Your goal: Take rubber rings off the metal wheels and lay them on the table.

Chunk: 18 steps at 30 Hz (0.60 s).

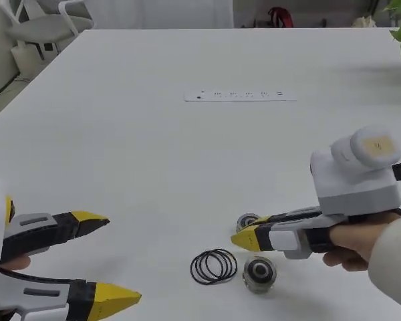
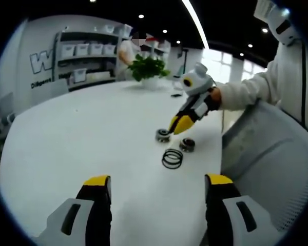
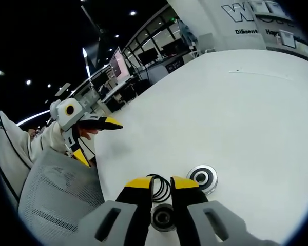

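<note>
- The right tool (image 3: pixel 163 183) has its jaws drawn nearly together, with only a slim gap and nothing caught between them. Its tip sits just beside the far wheel (image 1: pixel 247 222) and near the near wheel (image 1: pixel 259 273).
- The left tool (image 1: pixel 103 257) is spread wide and empty, low over the bench (image 1: pixel 154 154) and well apart from both wheels.
- A loose pile of black rings (image 1: pixel 214 266) lies flat on the bench just beside the near wheel, so part of the job looks done.
- To do this step well, I would pin one wheel with the left tool so it cannot roll or skid. Then slip one thin jaw tip of the right tool under a ring's edge and peel it sideways off the rim.
- Lay the freed ring by the pile, clear of the wheels.
- Hard to make out: whether either wheel has a ring left on it. The rims are small and dark, and possibly one remains on the near wheel.
- In the head view the right tool's tip partly covers the far wheel, and the frame edge cuts off the left tool's body.
</note>
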Motion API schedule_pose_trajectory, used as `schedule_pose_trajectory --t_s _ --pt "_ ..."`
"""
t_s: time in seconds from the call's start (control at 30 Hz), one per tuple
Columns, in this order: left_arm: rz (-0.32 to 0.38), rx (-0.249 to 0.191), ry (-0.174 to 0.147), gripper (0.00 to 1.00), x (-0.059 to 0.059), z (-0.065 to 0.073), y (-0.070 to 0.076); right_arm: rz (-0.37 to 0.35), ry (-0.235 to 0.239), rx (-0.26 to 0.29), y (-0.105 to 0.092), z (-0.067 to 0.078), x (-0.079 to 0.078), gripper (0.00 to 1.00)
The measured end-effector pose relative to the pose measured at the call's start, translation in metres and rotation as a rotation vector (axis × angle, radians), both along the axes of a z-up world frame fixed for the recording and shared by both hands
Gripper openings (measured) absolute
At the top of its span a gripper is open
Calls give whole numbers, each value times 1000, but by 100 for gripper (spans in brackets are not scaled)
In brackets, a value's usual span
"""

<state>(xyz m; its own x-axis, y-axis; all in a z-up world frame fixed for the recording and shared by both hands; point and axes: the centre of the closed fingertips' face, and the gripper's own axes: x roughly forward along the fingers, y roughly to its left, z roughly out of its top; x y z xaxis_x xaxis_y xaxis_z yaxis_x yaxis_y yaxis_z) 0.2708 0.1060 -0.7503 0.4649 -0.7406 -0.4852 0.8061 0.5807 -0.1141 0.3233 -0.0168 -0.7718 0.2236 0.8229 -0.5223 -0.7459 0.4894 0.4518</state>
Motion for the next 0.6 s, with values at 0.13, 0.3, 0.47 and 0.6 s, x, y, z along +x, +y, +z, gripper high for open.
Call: schedule_pose_trajectory --t_s 0.13,0.3,0.47,0.6 --pt "5 -4 -8 77 1 4 1 24 -55 -1 -1 9 -1 17" --pt "18 -11 -24 79 2 12 4 7 -74 83 -1 33 2 26" --pt "35 -10 -38 82 -2 21 8 -34 -94 187 -8 66 7 33" --pt "42 -1 -48 84 -6 27 12 -43 -138 207 -19 84 8 39"
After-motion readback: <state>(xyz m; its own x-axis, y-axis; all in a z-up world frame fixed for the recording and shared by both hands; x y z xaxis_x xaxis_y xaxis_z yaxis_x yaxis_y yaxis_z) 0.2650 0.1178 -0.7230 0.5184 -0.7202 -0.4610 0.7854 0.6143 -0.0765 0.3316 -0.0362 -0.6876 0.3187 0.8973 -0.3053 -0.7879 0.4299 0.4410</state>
